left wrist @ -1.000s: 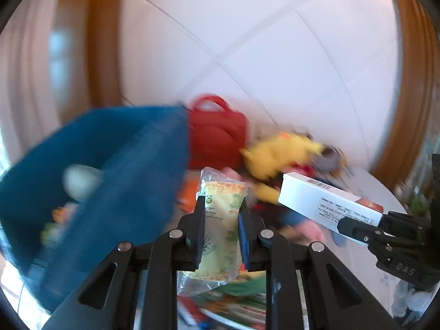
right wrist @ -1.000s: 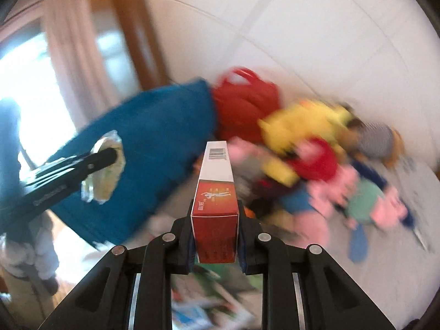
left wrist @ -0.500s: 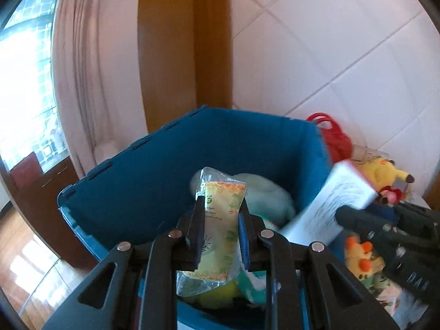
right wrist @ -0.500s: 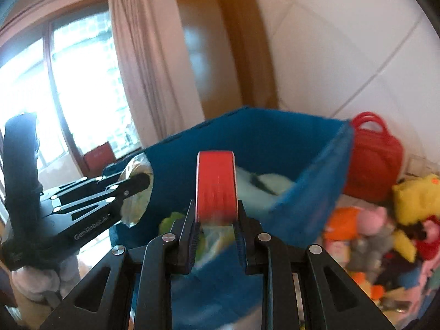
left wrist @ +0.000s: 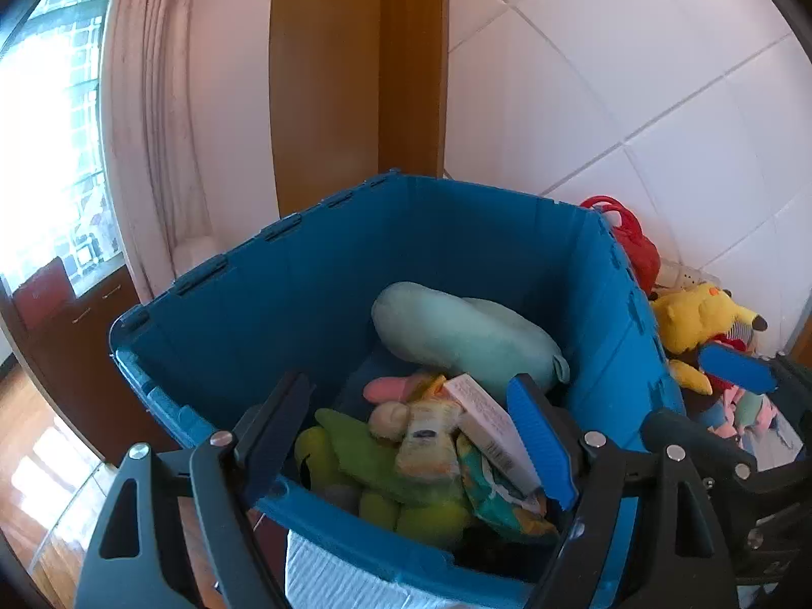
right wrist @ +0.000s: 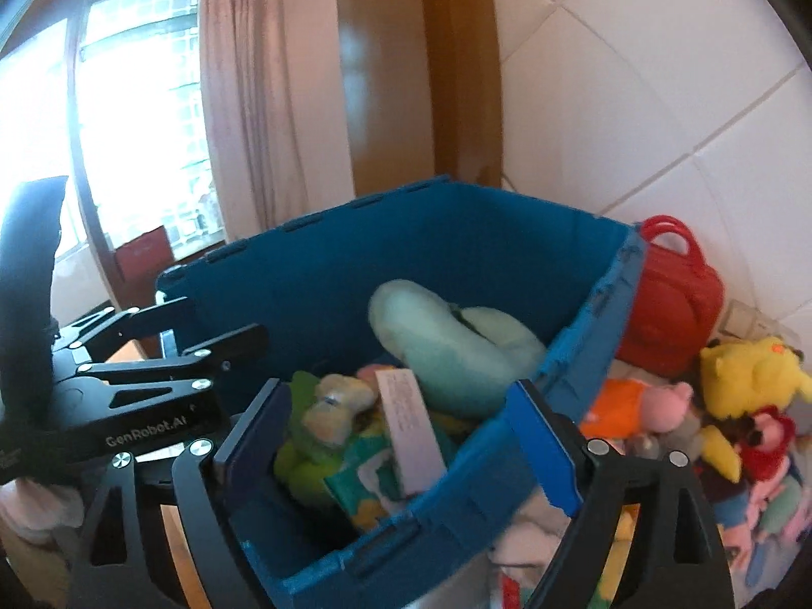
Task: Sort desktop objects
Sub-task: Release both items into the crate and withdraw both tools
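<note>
Both the left claw (left wrist: 411,436) and the right claw (right wrist: 396,439) hung spread and empty over the blue bin (left wrist: 507,233), which held a pale box (right wrist: 408,429), a snack packet (left wrist: 429,449) and green plush. Judging by the toy pile (right wrist: 746,406) beside it, much sorting remained.

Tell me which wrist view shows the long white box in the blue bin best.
Right wrist: the white box lies with its printed face to the camera, unobstructed, on the toys in the blue bin. Left wrist shows it at an angle, its lower end cut off by a blue gripper finger.
</note>
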Motion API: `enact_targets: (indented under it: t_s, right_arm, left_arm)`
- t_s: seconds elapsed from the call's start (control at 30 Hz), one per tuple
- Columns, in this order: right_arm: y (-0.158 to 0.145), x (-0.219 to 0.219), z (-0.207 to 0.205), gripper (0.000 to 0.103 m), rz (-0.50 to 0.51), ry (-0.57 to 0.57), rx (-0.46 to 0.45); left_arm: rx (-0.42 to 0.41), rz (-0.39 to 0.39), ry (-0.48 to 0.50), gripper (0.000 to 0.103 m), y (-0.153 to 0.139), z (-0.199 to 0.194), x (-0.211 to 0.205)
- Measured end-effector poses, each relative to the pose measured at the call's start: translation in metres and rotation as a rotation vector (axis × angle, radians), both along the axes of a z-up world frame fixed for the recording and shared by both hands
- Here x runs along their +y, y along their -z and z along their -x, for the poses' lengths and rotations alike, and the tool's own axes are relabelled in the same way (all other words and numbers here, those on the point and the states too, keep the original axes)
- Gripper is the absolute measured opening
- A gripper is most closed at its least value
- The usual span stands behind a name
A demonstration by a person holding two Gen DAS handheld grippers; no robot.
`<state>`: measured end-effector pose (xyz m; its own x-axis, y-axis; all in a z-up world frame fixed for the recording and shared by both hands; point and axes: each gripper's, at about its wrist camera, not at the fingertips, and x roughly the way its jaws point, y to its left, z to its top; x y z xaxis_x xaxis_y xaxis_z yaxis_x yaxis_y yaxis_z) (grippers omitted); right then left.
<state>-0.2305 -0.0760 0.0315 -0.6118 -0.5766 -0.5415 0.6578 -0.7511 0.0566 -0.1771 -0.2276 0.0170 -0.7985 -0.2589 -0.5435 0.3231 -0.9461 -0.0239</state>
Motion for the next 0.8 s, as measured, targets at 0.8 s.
enact_targets:
  t_s: [0.8]
  right_arm:
    - [0.014,0.160,-0.103,0.103,-0.009,0.131,0.002]
  left_arm:
    - [-0.016,0.017,0.045,0.083,0.008,-0.103,0.133]
